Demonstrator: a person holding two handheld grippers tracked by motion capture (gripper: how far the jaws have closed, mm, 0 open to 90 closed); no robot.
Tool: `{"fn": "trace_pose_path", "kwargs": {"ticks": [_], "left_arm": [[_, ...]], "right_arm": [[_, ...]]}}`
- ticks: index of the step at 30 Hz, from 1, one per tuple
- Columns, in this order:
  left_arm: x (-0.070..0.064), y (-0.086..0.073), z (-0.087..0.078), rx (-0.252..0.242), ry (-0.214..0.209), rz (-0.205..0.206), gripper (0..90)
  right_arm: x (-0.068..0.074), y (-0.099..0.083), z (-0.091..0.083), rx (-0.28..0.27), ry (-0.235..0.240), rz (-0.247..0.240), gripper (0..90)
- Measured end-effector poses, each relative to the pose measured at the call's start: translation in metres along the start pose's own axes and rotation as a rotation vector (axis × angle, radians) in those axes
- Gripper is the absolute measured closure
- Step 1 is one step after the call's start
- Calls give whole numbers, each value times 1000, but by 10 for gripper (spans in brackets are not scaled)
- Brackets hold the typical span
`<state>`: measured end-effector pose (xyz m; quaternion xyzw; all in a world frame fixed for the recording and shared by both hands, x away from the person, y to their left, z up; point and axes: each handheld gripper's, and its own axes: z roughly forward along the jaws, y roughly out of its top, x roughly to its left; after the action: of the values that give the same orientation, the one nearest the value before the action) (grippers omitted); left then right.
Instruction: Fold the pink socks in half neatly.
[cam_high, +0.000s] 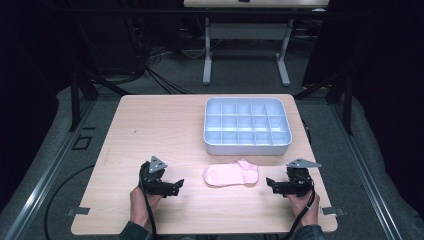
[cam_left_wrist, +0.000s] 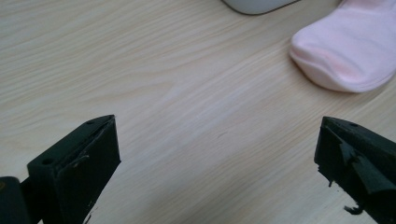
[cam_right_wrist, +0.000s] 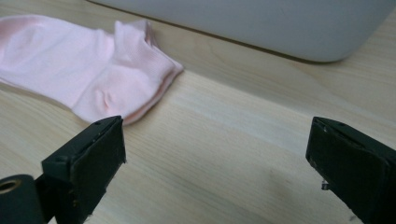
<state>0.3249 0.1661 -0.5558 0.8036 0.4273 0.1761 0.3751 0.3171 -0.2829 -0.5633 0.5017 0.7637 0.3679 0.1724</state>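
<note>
Pale wood counter (cam_high: 150, 125) lies under both my hands. My left gripper (cam_high: 175, 186) has its jaws spread wide with nothing between them, and my right gripper (cam_high: 270, 184) is spread the same. Between them lies a pink sock (cam_high: 231, 174), flat, its cuff seemingly toward my right gripper. Just beyond it sits a grey compartment tray (cam_high: 247, 148).

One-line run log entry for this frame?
left tongs: open, empty | right tongs: open, empty | pink sock: flat on table between tongs | divided tray: behind sock, compartments look empty
</note>
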Motion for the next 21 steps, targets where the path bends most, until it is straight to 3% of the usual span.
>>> {"fn": "trace_pose_path", "kwargs": {"ticks": [12, 19, 21], "left_arm": [[-28, 25, 21, 11, -51, 74, 5], [-44, 37, 36, 23, -85, 119, 109], [-52, 41, 42, 34, -92, 150, 160]], "right_arm": [[19, 23, 6, 12, 47, -21, 58], [24, 31, 17, 31, 73, -20, 145], [26, 33, 21, 44, 65, -10, 179]]}}
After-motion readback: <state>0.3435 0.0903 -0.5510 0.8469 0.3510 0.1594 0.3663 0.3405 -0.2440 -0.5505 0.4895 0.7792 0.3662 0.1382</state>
